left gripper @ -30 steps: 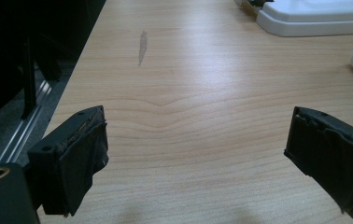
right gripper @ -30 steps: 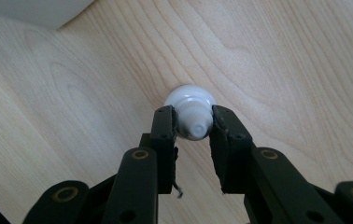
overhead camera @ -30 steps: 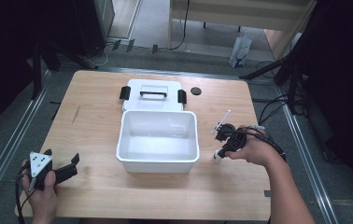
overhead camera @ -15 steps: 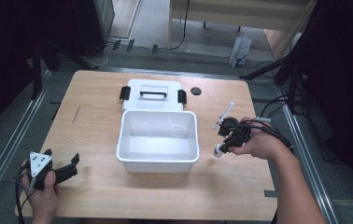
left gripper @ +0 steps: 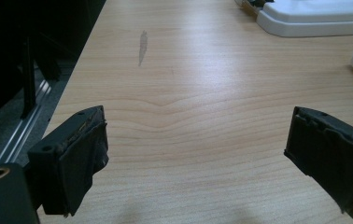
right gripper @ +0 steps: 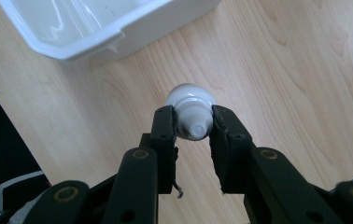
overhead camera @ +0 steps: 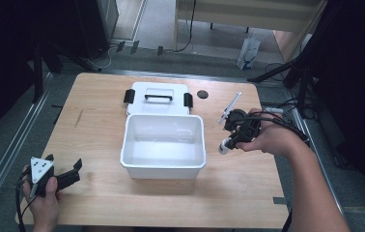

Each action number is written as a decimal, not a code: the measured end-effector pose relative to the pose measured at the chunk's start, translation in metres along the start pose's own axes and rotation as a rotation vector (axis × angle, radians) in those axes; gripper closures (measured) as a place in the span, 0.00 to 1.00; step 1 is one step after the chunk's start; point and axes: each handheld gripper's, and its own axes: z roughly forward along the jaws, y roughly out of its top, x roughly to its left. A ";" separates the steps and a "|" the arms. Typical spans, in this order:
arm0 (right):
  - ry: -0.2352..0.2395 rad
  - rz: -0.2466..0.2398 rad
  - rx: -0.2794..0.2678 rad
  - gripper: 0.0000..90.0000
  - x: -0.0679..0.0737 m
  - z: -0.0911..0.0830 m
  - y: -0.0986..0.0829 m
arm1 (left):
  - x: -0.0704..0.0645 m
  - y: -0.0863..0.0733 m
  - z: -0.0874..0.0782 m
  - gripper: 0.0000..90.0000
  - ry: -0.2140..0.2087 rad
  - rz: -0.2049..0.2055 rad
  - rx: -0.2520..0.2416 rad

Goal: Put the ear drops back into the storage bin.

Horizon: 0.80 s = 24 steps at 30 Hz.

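My right gripper (overhead camera: 229, 141) is to the right of the open white bin (overhead camera: 163, 169), shut on a small white bulb (overhead camera: 223, 147). In the right gripper view the bulb (right gripper: 191, 109) sits between the pads (right gripper: 166, 128) by its ribbed neck, its round end pointing down at the wood. The bin's corner (right gripper: 95, 42) lies just beyond it. My left gripper (overhead camera: 69, 175) rests at the near left of the table, jaws wide apart with nothing between them (left gripper: 198, 154).
The bin's white lid (overhead camera: 157, 104), with a black handle and black latches, lies flat behind the bin. A small black disc (overhead camera: 202, 94) sits right of the lid. A thin white stick (overhead camera: 232, 106) slants beside the right hand. The left table edge (left gripper: 72, 79) is close.
The right hand has carried the bulb a little farther from the near edge and turned slightly. The left gripper has stayed put.
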 end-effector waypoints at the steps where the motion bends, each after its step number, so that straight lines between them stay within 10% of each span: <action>1: -0.002 -0.007 -0.002 0.80 0.001 -0.003 0.002 | 0.000 0.000 0.000 0.07 0.000 -0.001 -0.001; 24: 0.002 -0.151 -0.018 0.80 0.030 -0.027 0.058 | 0.000 0.000 0.000 0.07 0.000 -0.002 -0.001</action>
